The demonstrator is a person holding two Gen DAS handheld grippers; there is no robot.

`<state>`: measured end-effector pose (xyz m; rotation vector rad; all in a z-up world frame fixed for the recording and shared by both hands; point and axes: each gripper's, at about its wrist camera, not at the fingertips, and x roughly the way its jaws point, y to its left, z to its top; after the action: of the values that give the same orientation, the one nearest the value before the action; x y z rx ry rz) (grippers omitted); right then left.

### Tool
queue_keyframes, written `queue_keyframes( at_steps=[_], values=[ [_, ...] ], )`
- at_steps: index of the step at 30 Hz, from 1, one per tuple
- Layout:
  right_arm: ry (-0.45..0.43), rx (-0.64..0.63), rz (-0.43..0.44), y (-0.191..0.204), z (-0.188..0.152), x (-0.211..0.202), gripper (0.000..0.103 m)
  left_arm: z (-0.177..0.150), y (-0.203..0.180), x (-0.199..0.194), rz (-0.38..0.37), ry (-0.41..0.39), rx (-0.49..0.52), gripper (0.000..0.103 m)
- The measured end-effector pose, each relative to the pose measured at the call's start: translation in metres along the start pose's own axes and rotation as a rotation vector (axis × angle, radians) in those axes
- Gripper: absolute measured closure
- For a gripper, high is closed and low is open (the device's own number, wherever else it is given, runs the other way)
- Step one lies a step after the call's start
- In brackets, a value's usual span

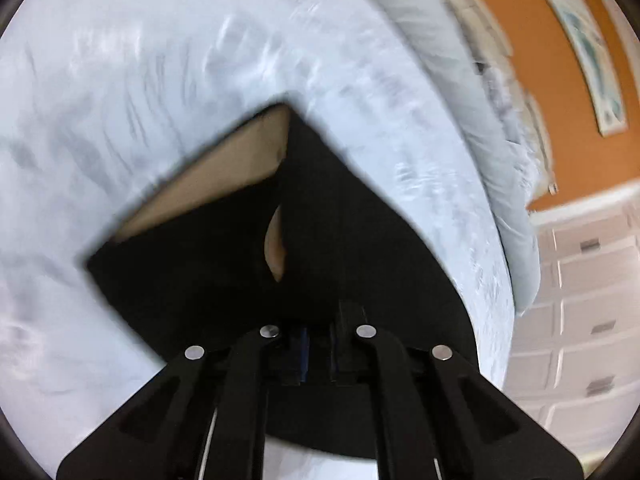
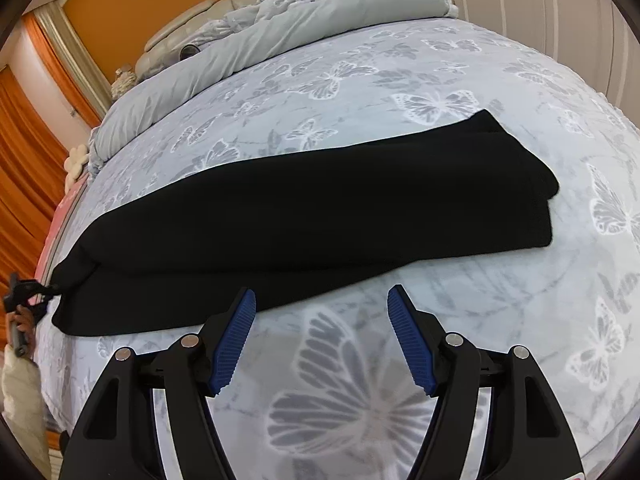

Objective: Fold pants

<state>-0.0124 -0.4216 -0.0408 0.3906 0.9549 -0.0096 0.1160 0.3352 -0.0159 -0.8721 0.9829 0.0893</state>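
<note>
The black pants (image 2: 304, 216) are lying folded lengthwise on the butterfly-print bed (image 2: 460, 80), just beyond the right gripper (image 2: 321, 300), whose fingers are standing open and empty. The left gripper (image 1: 318, 332) is pinching the pants' waist end with fingers closed; only its view shows the tan lining (image 1: 216, 184).

Your left wrist view is smearing the bedspread (image 1: 168, 80) pattern and the wall picture (image 1: 580, 48) beyond reading. The black pants (image 1: 340, 240) are swallowing the left gripper (image 1: 318, 344) fingertips, hiding the pads. In your right wrist view, the frame edge is cutting off the sleeve (image 2: 22, 408).
</note>
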Motion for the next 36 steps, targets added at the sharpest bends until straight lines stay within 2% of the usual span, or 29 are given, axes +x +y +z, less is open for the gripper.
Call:
queue_keyframes(
  at_steps=[1,3,5,7,10,12,14,15,17,18,22,23,24,25,26,29,31,32,34,36],
  values=[
    [-0.002,-0.01,-0.008,0.001,0.0,-0.001,0.036,-0.003,-0.004,-0.023,-0.012,-0.011,0.041,0.097],
    [-0.004,-0.024,-0.009,0.001,0.0,-0.002,0.036,-0.008,0.001,-0.065,-0.034,-0.014,0.061,0.097],
    [-0.007,-0.019,-0.013,-0.003,-0.001,-0.002,0.036,-0.008,0.012,-0.087,-0.022,0.001,0.074,0.097],
    [0.003,-0.004,-0.021,-0.01,-0.003,0.003,0.036,-0.013,0.023,-0.076,0.114,0.045,0.137,0.095],
    [0.021,0.045,-0.023,-0.023,-0.005,0.011,0.036,-0.019,0.048,-0.034,0.253,0.126,0.176,0.092],
    [0.022,0.061,-0.033,-0.03,-0.004,0.01,0.036,-0.022,0.059,-0.019,0.27,0.105,0.138,0.091],
    [0.005,0.047,-0.07,-0.04,0.001,0.0,0.035,-0.025,0.062,-0.017,0.245,0.057,0.103,0.089],
    [-0.013,0.042,-0.095,-0.047,0.005,-0.005,0.034,-0.025,0.062,-0.017,0.239,0.042,0.091,0.085],
    [-0.065,0.06,-0.138,-0.068,0.02,-0.015,0.017,-0.025,0.064,-0.017,0.233,0.031,0.062,0.078],
    [-0.081,0.075,-0.153,-0.08,0.027,-0.016,0.016,-0.024,0.065,-0.016,0.235,0.027,0.056,0.076],
    [-0.035,0.128,-0.183,-0.119,0.06,0.011,0.016,-0.03,0.067,-0.016,0.262,0.003,0.047,0.07],
    [-0.021,0.141,-0.18,-0.125,0.065,0.021,0.018,-0.029,0.068,-0.015,0.266,0.001,0.045,0.069],
    [0.001,0.144,-0.152,-0.128,0.068,0.031,0.026,-0.03,0.066,-0.013,0.277,-0.001,0.046,0.069],
    [0.034,0.137,-0.132,-0.125,0.069,0.039,0.066,-0.028,0.068,-0.012,0.289,-0.006,0.045,0.069],
    [0.049,0.121,-0.126,-0.119,0.069,0.041,0.089,-0.03,0.067,-0.013,0.295,-0.008,0.047,0.069],
    [-0.025,-0.018,-0.159,-0.085,0.09,0.014,0.091,-0.024,0.057,-0.016,0.306,-0.038,0.055,0.069],
    [-0.125,-0.078,-0.154,-0.07,0.123,-0.026,0.091,-0.019,0.05,-0.018,0.305,-0.051,0.07,0.069],
    [-0.14,-0.102,-0.164,-0.068,0.132,-0.035,0.091,-0.018,0.046,-0.018,0.31,-0.055,0.081,0.069],
    [-0.118,-0.162,-0.223,-0.071,0.147,-0.032,0.088,-0.018,0.042,-0.013,0.336,-0.047,0.112,0.069],
    [0.032,-0.151,-0.298,-0.099,0.141,0.018,0.086,-0.023,0.042,-0.002,0.392,-0.039,0.152,0.068]
  ],
)
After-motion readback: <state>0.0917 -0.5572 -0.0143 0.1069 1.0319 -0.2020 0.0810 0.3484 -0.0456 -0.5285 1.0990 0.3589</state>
